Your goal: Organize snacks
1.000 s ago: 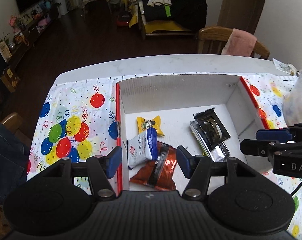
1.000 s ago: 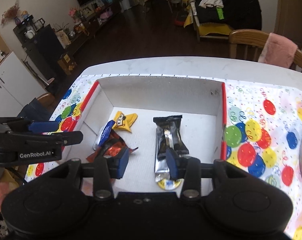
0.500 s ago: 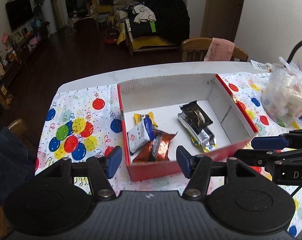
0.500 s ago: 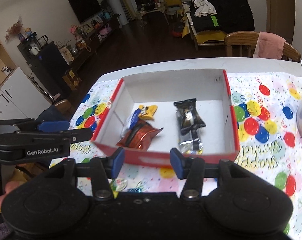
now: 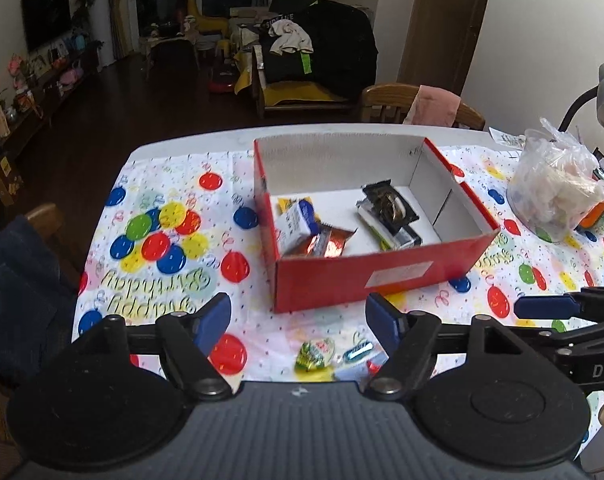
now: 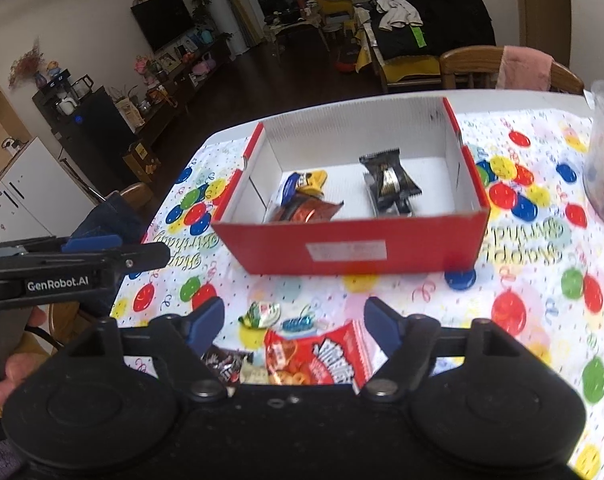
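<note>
**Loose snacks lie just under the right claw, with the box beyond**

The right gripper (image 6: 294, 326) has its jaws opening with nothing pinched between them. Directly below and slightly nearer than its fingertips lies a red snack packet (image 6: 318, 358), its long side running roughly across the jaw line; a green-wrapped candy (image 6: 261, 314) sits just left of centre. The left gripper (image 5: 298, 320) is likewise opening and empty, with the same candy (image 5: 314, 354) below its gap. The red cardboard box (image 6: 350, 250), already holding several packets, stands farther ahead of both. By my reckoning the right claw is better placed for the red packet.
</note>
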The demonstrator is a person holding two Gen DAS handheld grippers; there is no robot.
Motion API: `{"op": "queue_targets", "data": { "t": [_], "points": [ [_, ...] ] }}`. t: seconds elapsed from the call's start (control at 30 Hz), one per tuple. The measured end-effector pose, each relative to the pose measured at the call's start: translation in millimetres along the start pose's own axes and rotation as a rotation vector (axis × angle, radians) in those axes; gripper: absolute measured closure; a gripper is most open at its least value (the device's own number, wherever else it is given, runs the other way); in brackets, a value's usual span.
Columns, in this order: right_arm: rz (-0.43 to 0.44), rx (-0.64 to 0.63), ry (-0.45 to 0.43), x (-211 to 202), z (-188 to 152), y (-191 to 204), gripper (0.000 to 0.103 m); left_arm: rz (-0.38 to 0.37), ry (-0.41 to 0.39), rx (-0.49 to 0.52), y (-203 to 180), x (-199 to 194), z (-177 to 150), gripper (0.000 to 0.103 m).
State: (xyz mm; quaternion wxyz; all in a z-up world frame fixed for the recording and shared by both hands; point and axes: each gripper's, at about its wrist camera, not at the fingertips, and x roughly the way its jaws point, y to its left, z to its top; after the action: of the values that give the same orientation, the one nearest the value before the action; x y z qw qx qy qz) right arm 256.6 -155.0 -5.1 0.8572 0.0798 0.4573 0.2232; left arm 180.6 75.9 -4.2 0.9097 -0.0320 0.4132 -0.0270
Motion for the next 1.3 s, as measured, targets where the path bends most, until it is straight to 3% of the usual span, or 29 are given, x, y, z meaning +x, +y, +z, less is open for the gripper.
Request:
{"op": "queue_targets", "data": {
  "t": [0.27,0.43,0.8,1.07,1.17,1.3],
  "points": [
    [-0.039,0.019,0.004,2.9,-34.7,6.5,0.009,0.025,-0.001,-0.008,10.7,0.3,-26.8,0.023],
    [-0.056,0.070,0.023,9.8,-50.7,6.3,0.007,0.012,0.034,-0.024,16.5,8.5,-40.5,0.023],
    [-0.139,0.491,0.076,44.6,-60.4,-24.5,0.007,0.014,0.097,-0.101,37.0,26.8,-57.7,0.023],
    [-0.098,0.904,0.133,73.6,-72.0,-47.0,0.007,0.023,0.120,-0.106,43.6,31.1,-63.9,0.023],
    [-0.088,1.002,0.166,86.8,-75.4,-51.9,0.007,0.028,0.127,-0.103,46.2,31.9,-65.5,0.023],
    [-0.132,1.039,0.200,103.8,-73.1,-53.1,0.007,0.031,0.140,-0.091,46.6,35.2,-66.2,0.023]
  ]
}}
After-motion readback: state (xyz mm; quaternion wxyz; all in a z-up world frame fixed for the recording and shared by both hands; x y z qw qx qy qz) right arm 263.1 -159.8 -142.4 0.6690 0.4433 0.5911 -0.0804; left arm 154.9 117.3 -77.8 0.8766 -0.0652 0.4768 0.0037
